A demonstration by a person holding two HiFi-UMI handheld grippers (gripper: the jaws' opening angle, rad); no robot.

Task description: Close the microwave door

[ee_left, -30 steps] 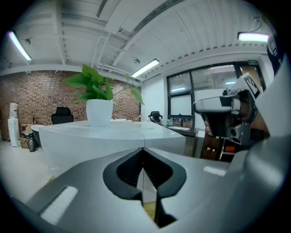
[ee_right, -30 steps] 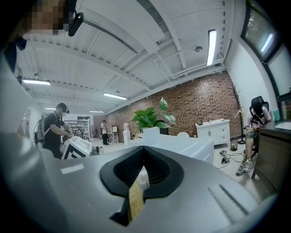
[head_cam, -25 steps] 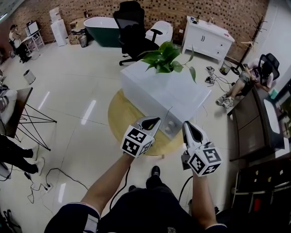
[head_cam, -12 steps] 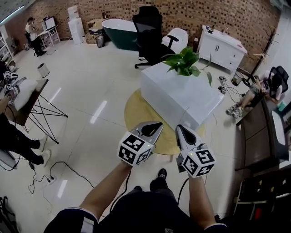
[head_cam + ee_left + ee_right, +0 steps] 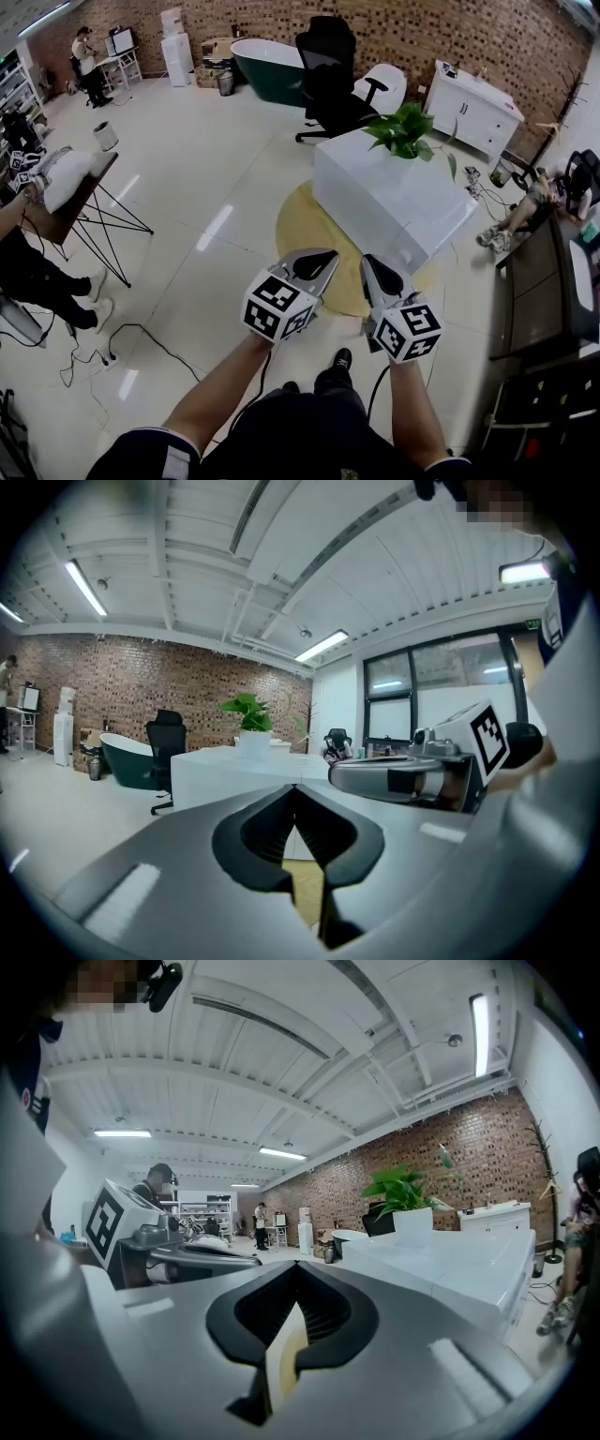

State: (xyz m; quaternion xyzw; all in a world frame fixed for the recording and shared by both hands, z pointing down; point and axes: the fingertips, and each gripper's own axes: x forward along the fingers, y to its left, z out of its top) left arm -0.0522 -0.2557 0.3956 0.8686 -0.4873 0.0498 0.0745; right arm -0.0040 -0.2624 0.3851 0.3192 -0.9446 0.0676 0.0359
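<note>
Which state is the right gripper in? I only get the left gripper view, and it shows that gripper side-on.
Observer: Shut. In its own view the right gripper has its jaws together, with nothing between them.
Operator: What lies below the white block?
Observer: In the head view, a round yellow rug lies under the block.
Operator: Anyone off to the left?
Observer: Yes, a person's legs show beside a dark table.

I'm in a big open robotics lab dressed with home furnishings: a red-brown brick wall (image 5: 281, 19), glossy white tiled floor (image 5: 187, 169), dark green bathtub (image 5: 267, 64), black swivel office chair (image 5: 328, 66), white drawer cabinet (image 5: 473, 108), and black cables trailing loose (image 5: 94, 352).
</note>
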